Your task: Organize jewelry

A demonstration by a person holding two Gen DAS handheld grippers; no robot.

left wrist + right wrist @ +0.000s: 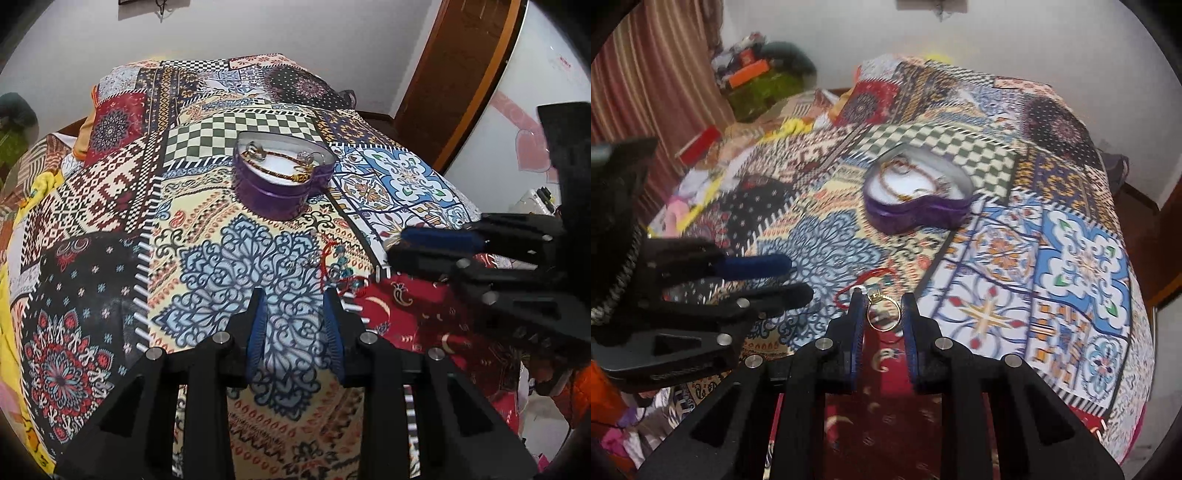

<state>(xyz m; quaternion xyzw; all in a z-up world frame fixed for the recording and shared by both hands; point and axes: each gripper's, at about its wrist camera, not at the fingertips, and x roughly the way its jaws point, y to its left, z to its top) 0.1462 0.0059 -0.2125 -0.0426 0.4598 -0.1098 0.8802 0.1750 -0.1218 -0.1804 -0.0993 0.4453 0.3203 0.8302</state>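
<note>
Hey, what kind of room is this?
Probably a bedroom: a bed under a patchwork bedspread, pillows at its head, a curtain beside it, and a purple jewelry box on top.

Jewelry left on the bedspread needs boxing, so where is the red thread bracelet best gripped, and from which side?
Grip the red thread bracelet on its bare cord loop, coming straight down from above: it lies flat and limp on the bedspread, so a side approach would likely find nothing to pinch.
</note>
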